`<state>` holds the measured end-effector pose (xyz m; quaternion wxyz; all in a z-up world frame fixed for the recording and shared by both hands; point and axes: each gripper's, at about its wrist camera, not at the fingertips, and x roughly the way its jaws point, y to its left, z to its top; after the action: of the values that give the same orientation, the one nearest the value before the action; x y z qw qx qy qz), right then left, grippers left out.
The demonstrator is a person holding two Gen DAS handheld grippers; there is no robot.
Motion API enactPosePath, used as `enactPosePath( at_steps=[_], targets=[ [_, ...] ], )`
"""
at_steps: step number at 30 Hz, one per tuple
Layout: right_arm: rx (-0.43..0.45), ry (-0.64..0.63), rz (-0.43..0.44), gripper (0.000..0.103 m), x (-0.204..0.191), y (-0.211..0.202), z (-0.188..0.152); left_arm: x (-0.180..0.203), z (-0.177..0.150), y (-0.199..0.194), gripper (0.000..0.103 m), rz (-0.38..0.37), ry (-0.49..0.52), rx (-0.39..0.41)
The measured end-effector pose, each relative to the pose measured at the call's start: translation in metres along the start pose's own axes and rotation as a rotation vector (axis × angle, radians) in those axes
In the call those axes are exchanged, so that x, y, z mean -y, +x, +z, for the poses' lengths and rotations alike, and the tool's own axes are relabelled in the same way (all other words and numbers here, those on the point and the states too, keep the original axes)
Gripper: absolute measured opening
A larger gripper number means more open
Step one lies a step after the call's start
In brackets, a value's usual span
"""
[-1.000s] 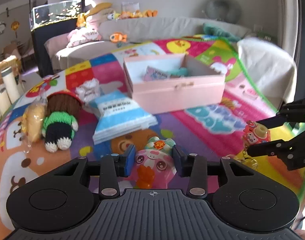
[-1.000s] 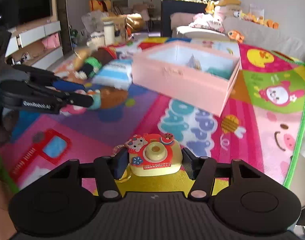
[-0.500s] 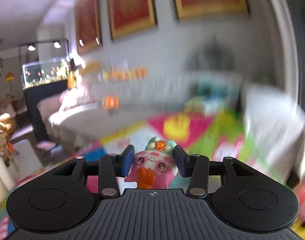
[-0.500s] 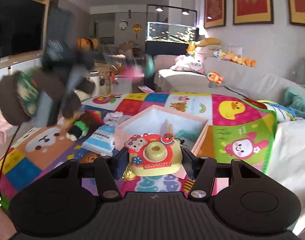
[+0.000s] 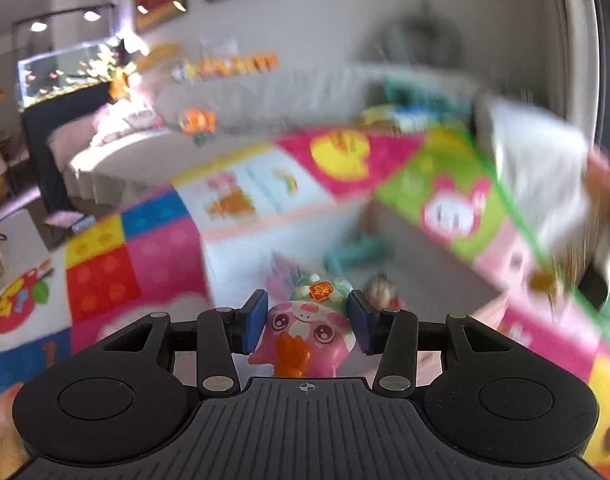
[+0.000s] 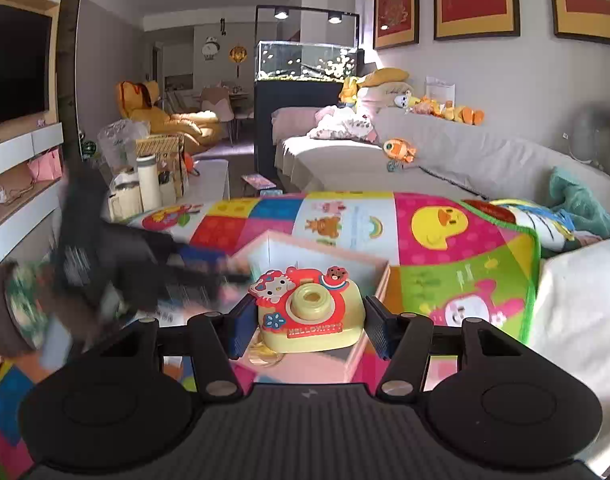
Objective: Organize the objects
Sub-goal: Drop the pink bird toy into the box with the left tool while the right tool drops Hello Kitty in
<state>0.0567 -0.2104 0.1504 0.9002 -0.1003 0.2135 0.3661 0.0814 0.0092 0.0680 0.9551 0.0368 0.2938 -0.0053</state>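
Observation:
My left gripper [image 5: 305, 322] is shut on a pink cartoon pig toy [image 5: 305, 330] and holds it over the open pink box [image 5: 289, 220], whose inside shows blurred items. My right gripper [image 6: 309, 320] is shut on a yellow and red toy camera [image 6: 311, 312] and holds it above the near edge of the same pink box [image 6: 329, 252]. The left gripper shows as a dark blur in the right wrist view [image 6: 125, 256], reaching toward the box from the left.
The box stands on a bright patchwork play mat [image 6: 437, 228]. A grey sofa [image 6: 485, 160] with soft toys lies behind it, and a fish tank [image 6: 305, 60] stands further back. A white cloth [image 5: 541, 176] lies to the right of the mat.
Both grippers lifted their toys off the mat and moved over the pink box. The left gripper first tilted up toward the wall, then came down over the box. Both grips are unchanged.

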Motion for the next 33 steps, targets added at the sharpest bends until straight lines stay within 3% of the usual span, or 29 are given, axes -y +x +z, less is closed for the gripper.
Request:
enactPosePath(
  at_steps=[2, 5, 10, 15, 18, 19, 20, 23, 26, 29, 33],
  targets=[
    [-0.007, -0.005, -0.009, 0.056, -0.001, 0.007, 0.002, 0.000, -0.013, 0.009, 0.045, -0.027, 0.000, -0.039],
    [-0.033, -0.013, -0.017, 0.056, 0.000, 0.013, -0.001, -0.004, -0.022, 0.005, 0.046, -0.040, -0.039, 0.016],
    [-0.063, 0.020, -0.043, 0.056, 0.009, 0.022, -0.005, -0.026, -0.027, -0.023, 0.044, 0.042, -0.177, 0.252],
    [-0.016, 0.051, -0.072, 0.056, 0.015, 0.039, 0.014, -0.053, -0.030, -0.063, 0.042, 0.079, -0.357, 0.316],
    [0.118, 0.066, -0.142, 0.057, 0.015, 0.059, 0.042, -0.056, -0.042, -0.080, 0.042, 0.065, -0.392, 0.287],
    [0.142, 0.071, -0.150, 0.063, 0.017, 0.068, 0.050, -0.057, -0.049, -0.086, 0.042, 0.063, -0.391, 0.265],
    [0.133, 0.088, -0.148, 0.073, 0.020, 0.076, 0.059, -0.058, -0.056, -0.093, 0.042, 0.065, -0.386, 0.247],
    [0.114, 0.179, -0.086, 0.080, 0.029, 0.081, 0.065, -0.063, -0.082, -0.111, 0.042, 0.073, -0.383, 0.191],
    [0.091, 0.201, -0.067, 0.090, 0.028, 0.073, 0.040, -0.072, -0.104, -0.122, 0.042, 0.049, -0.403, 0.135],
    [-0.014, 0.168, -0.036, 0.094, 0.014, 0.067, -0.004, -0.082, -0.119, -0.123, 0.042, 0.034, -0.453, 0.081],
    [-0.136, 0.087, 0.000, 0.098, -0.018, 0.065, -0.060, -0.093, -0.116, -0.113, 0.042, 0.020, -0.570, 0.078]
  ],
)
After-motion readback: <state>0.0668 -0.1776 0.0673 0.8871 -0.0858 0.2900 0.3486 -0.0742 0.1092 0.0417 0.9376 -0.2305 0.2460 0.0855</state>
